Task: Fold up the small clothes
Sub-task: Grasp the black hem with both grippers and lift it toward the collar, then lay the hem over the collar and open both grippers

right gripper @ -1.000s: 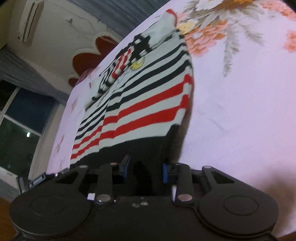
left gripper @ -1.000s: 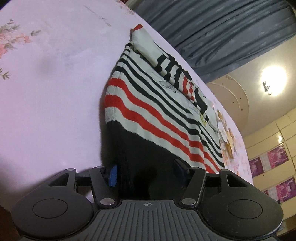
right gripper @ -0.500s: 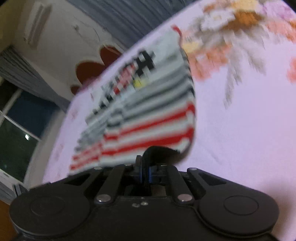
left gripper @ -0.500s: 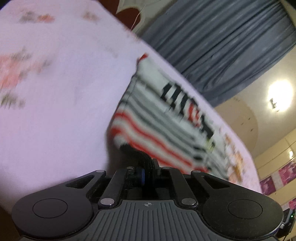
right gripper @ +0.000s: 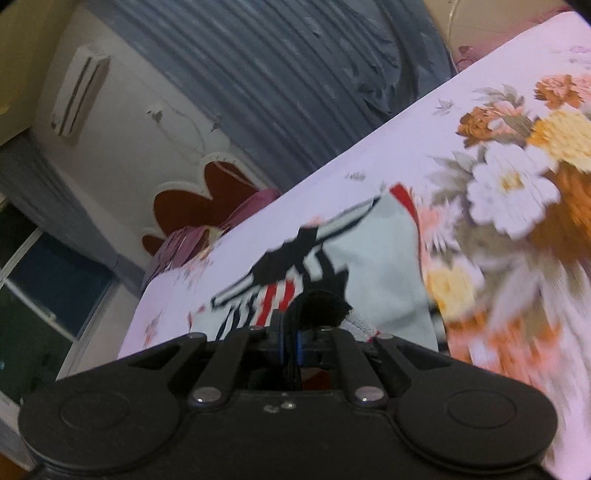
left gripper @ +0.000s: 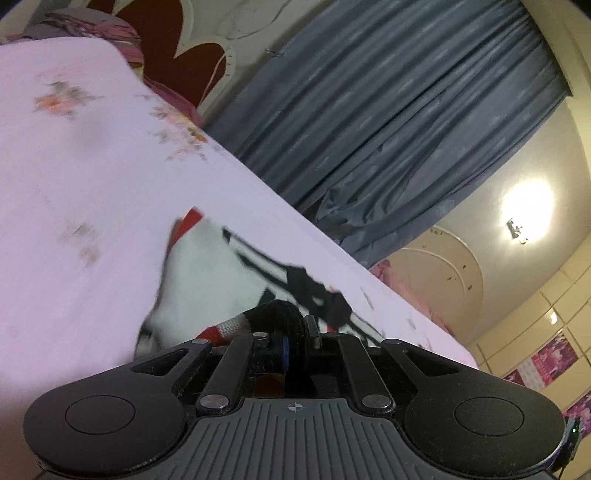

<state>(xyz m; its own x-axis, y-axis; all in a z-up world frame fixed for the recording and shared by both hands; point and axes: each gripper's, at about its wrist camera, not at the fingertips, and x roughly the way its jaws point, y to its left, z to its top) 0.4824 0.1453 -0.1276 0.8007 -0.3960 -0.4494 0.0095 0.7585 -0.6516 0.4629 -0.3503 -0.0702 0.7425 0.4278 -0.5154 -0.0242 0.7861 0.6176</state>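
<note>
Striped sweater (left gripper: 221, 280) hem pinched by both tilted-down hand-held grippers.

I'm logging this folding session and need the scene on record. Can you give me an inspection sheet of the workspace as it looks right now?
Surface: bed with a pale pink floral sheet.
Job's things: striped sweater, white with black and red stripes, lying on the sheet; its black hem is lifted at two points.
Clutter: nothing seen on the sheet beside the sweater; pillows at the headboard end.
Grippers: left gripper shut on the hem; right gripper shut on the hem.
Cables: a thin wire on the wall by the headboard.
Surroundings: grey curtain, air conditioner, dark window, ceiling lamp.
</note>
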